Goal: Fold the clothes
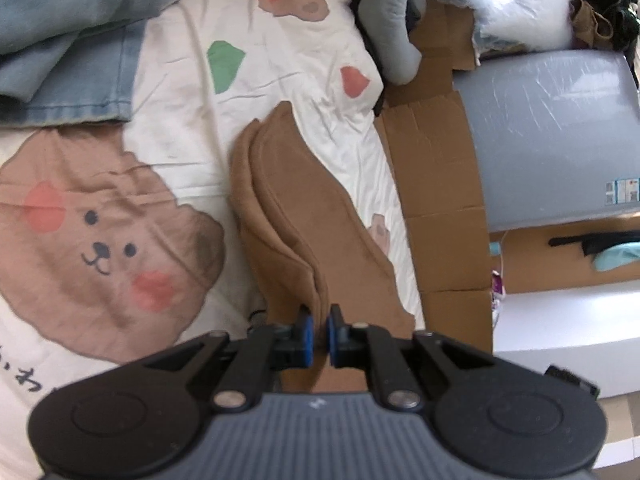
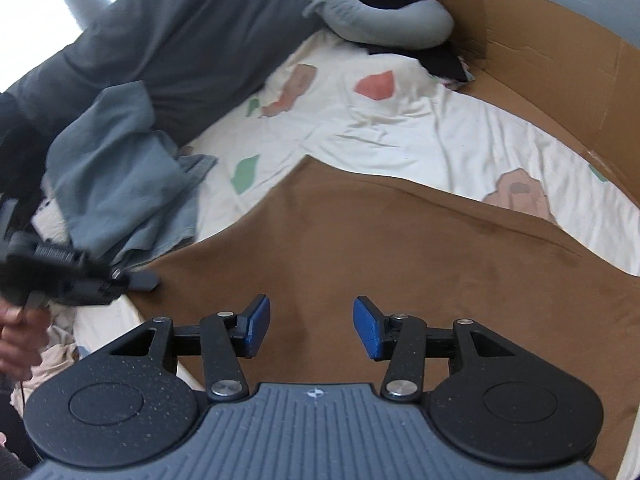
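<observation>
Blue-padded jaws of the left gripper (image 1: 319,330) pinch a doubled edge of the brown fleece garment (image 1: 296,216), lifting it in a soft fold; the right gripper (image 2: 311,326) stands half open above the same cloth with nothing between its pads. Light, limp, a little grippy — best taken at a hem or corner, probably the far one. It lies along the near edge of the cream bear-print bedsheet (image 1: 180,92), beside flattened brown cardboard (image 1: 440,184) — blue jeans (image 1: 68,52) sit at the far corner.
</observation>
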A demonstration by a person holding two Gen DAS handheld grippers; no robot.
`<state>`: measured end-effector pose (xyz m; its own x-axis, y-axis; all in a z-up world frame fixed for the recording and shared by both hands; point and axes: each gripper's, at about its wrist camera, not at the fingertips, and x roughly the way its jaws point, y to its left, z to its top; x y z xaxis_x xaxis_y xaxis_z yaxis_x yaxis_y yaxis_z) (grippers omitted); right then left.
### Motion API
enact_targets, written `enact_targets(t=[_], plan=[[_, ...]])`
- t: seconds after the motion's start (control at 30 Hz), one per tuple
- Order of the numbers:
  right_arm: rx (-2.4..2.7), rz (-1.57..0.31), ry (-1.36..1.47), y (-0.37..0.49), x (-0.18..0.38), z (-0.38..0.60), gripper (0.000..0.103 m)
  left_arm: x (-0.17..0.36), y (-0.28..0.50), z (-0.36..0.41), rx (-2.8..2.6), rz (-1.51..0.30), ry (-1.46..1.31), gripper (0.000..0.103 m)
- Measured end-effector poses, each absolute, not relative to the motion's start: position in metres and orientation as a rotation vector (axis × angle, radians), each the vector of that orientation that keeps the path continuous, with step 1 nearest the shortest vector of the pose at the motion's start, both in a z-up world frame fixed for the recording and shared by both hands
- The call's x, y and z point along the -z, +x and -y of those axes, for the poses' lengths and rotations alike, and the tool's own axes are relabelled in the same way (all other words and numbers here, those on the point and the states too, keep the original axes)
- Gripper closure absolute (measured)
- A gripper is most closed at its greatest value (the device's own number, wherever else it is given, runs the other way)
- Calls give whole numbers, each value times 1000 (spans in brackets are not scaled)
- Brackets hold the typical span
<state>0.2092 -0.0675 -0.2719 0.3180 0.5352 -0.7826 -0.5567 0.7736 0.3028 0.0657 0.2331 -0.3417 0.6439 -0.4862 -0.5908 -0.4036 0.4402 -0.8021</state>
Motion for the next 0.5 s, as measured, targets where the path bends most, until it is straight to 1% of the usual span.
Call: enact_targets(t=[0.17, 0.5], plan=[[-734, -989, -25, 190, 266, 57, 48, 331, 77, -227, 83, -941, -1148, 96], [-804, -948, 4, 157, 273, 23, 48, 316, 95, -217, 136, -963, -1150, 96]])
